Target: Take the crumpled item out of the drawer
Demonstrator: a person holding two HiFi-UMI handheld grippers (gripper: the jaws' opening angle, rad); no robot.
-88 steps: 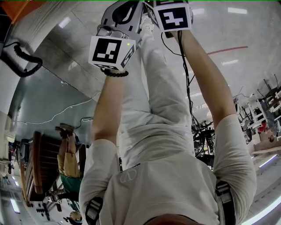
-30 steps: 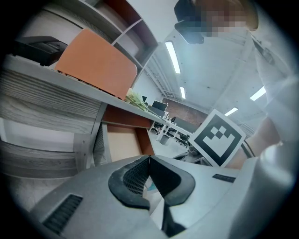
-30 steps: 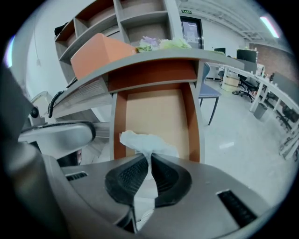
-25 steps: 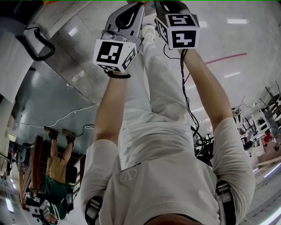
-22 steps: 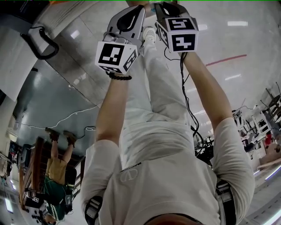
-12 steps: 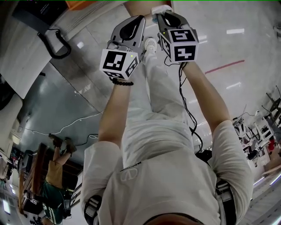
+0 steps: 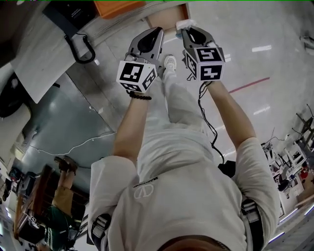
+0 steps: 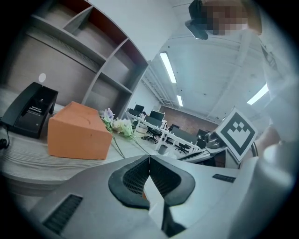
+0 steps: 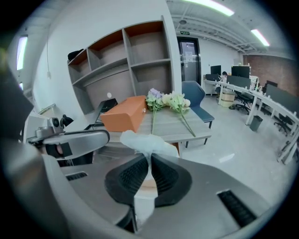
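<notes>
Head view: both grippers are held up side by side in front of the person. The right gripper [image 7: 186, 30] has a crumpled white tissue [image 7: 185, 22] poking out of its tip, up off the desk [image 7: 39, 63]. The left gripper [image 7: 158, 32] is just beside it. An orange box [image 7: 120, 7] and a black desk phone [image 7: 73, 12] sit on the desk. There's a brown wood panel [image 7: 172, 14] past the tips, and I can't tell if that's the drawer.

Left gripper view: jaws pressed together with nothing in them. The orange box is closed, with fake flowers [image 8: 117, 126] lying next to it.

Right gripper view: jaws clamped on the tissue, which bunches up above the pads. A shelf unit [image 9: 140, 60] stands behind.
</notes>
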